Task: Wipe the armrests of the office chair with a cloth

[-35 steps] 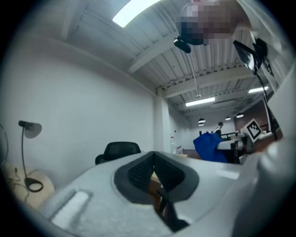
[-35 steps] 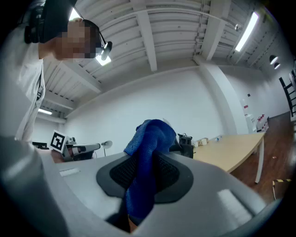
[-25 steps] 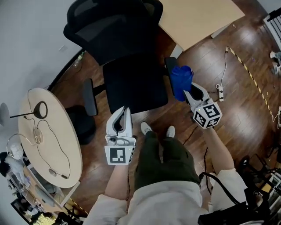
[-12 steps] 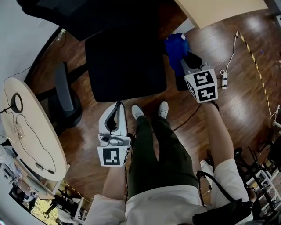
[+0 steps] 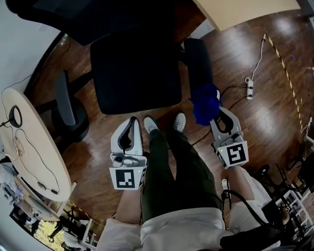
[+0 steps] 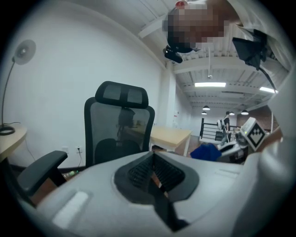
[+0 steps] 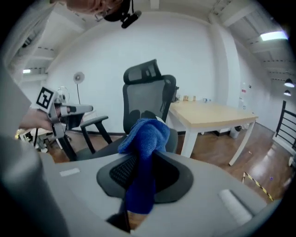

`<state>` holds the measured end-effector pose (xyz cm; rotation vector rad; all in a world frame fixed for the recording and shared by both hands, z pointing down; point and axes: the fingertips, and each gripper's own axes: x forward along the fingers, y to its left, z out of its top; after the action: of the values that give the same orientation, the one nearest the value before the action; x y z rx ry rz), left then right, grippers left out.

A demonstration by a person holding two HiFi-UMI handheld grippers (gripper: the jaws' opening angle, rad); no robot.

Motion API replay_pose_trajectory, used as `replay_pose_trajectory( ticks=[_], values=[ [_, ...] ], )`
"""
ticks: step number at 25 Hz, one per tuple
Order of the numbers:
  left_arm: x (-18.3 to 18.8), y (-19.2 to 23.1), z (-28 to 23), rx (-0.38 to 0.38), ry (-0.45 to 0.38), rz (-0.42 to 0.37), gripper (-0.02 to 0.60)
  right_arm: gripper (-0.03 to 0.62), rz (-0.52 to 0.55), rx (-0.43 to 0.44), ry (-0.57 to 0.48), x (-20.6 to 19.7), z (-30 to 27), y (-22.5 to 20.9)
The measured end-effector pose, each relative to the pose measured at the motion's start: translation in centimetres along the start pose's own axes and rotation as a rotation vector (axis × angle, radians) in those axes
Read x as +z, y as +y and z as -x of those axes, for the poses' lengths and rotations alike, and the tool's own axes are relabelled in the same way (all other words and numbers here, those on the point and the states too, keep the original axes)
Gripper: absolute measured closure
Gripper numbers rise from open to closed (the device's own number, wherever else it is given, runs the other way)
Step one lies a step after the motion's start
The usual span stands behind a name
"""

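Observation:
The black office chair (image 5: 137, 68) stands before me, its right armrest (image 5: 197, 61) and left armrest (image 5: 62, 98) both bare. My right gripper (image 5: 217, 112) is shut on a blue cloth (image 5: 206, 103), which hangs just off the near end of the right armrest, over the floor. Seen from the right gripper view, the cloth (image 7: 145, 136) bunches up between the jaws, with the chair (image 7: 148, 92) behind it. My left gripper (image 5: 131, 123) hovers near the seat's front edge, shut with nothing in it. The left gripper view shows the chair's mesh back (image 6: 119, 129) and one armrest (image 6: 41, 166).
A light wooden desk (image 5: 245, 10) stands to the right of the chair. At the left is a round table (image 5: 29, 147) carrying a lamp and cables. A power strip (image 5: 250, 90) and cord lie on the wooden floor. My feet (image 5: 167, 123) are in front of the seat.
My right gripper has pulled the blue cloth back along the right armrest and off its near end, towards me. The left gripper has barely moved.

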<state>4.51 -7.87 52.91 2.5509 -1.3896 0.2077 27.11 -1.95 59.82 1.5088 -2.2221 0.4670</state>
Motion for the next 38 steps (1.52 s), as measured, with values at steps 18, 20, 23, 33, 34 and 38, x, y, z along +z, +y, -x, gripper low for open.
replay_pose_trajectory(
  ticks=[18,20,23,33,34,38],
  values=[
    [-2.0,-9.1,-12.1,-0.21,0.061,-0.07,0.583,0.51,-0.265,0.038,-0.256,-3.5,-13.6,-10.6],
    [-2.0,-10.1,-12.8,-0.229,0.065,-0.077,0.584,0.51,-0.249,0.08,-0.241,-4.1,-14.5,-9.6],
    [-2.2,-10.8,-13.6,-0.243,0.068,-0.106,0.583,0.51,-0.302,0.118,-0.163,-8.5,-18.5,-8.5],
    [-5.4,-10.5,-15.7,-0.243,0.11,-0.14,0.583,0.51,-0.398,-0.05,-0.271,-12.5,-17.0,-11.3],
    [-5.4,-10.2,-16.0,-0.233,0.113,-0.144,0.583,0.51,-0.369,-0.09,-0.346,-9.5,-13.6,-12.1],
    [-4.0,-10.6,-16.9,-0.219,0.064,-0.164,0.583,0.51,-0.279,-0.183,-0.476,1.2,-3.6,-12.1]
  ],
)
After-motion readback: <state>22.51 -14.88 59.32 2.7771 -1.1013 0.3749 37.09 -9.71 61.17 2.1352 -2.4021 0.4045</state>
